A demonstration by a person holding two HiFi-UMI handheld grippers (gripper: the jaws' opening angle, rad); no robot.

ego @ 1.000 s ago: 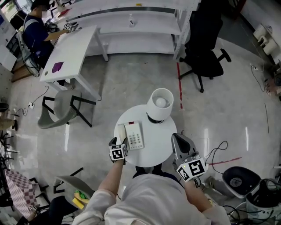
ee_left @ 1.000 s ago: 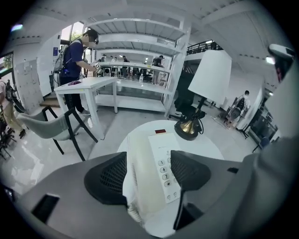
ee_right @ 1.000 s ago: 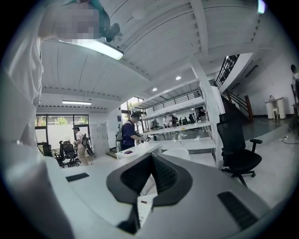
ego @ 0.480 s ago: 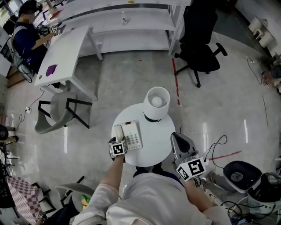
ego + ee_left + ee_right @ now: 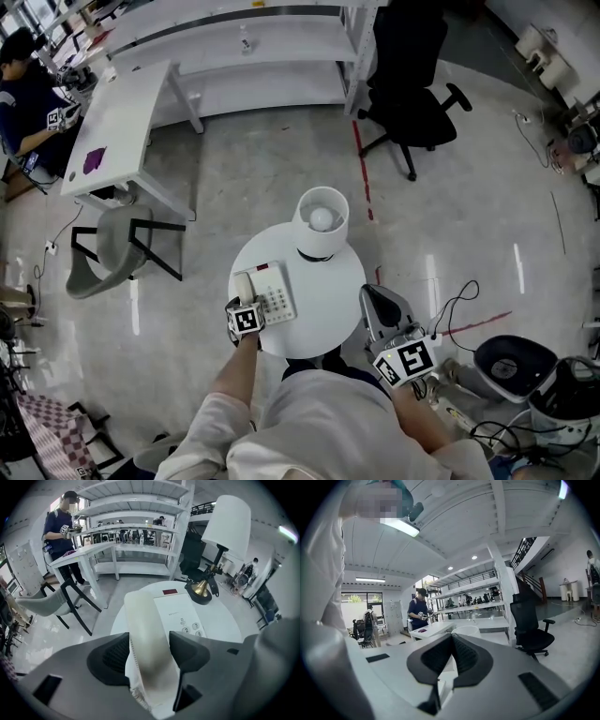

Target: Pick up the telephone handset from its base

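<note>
Left gripper (image 5: pixel 149 654): spread wide, just been narrowing, with handset (image 5: pixel 143 620) between the jaws at its near end. One pad each side, right up alongside the cream plastic. No clear squeeze visible, so logged as not clamped yet. Pointing steeply down at the phone. Handset lying flat in its cradle on left side of base (image 5: pixel 183 611), keypad (image 5: pixel 190 630) and red strip (image 5: pixel 169 592) to its right, nothing lifted. Base on round white table (image 5: pixel 220 623), lamp (image 5: pixel 228 524) at the far edge behind it, well apart from the gripper.

Meaning for task: approach done, grasp step in hand, roughly halfway by my reckoning. Needing more closing until firm on both sides, then a straight lift off the cradle. Risk, as a guess: smooth rounded handset slipping or tipping, being taken near one end. Possible cord drag too, no cord visible here.

Right gripper (image 5: pixel 451 639): pressed together, nothing between the jaws, held off the table's right edge, aimed out across the room. No part in the pick for now.

Versus a second ago in head view: left gripper lower and further in over the handset's near end, previously just short of it at the table's rim. Handset, base and lamp in same places on table. No move by right gripper. Whole view shifted a little, person (image 5: pixel 23 66) at far-left desk (image 5: pixel 122 122) now nearer the picture edge.
</note>
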